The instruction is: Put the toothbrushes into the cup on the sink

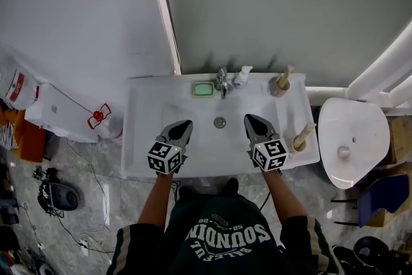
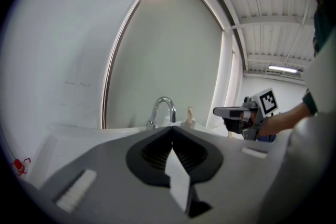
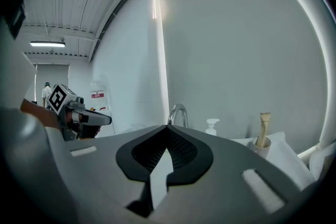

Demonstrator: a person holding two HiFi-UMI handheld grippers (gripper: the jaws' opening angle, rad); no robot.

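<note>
**Two shut, empty tongs over a white sink, toothbrushes off to the right**

From above: left tongs (image 1: 182, 129) and right tongs (image 1: 251, 120) over the basin of a white sink (image 1: 145, 138), in front of the faucet (image 1: 221, 82), one to each side of it. Both pairs of jaws pressed together, nothing between them.

Right of the faucet, at the back rim: a cup (image 1: 279, 87) with a wooden toothbrush (image 1: 286, 75) standing in it, well apart from the right tongs. Farther right of the faucet, near the front edge: a second wooden toothbrush (image 1: 305, 134), upright, just beside the right tongs; unclear whether in a cup or holder.

Only from above: a green soap dish (image 1: 203, 89) just left of the faucet, a drain (image 1: 220, 122) in front of it. In the right gripper view: the back cup's rim side-on, beyond a soap dispenser (image 3: 211, 126) right of the faucet. In the left gripper view: only that toothbrush's top clear, just right of the faucet.
</note>
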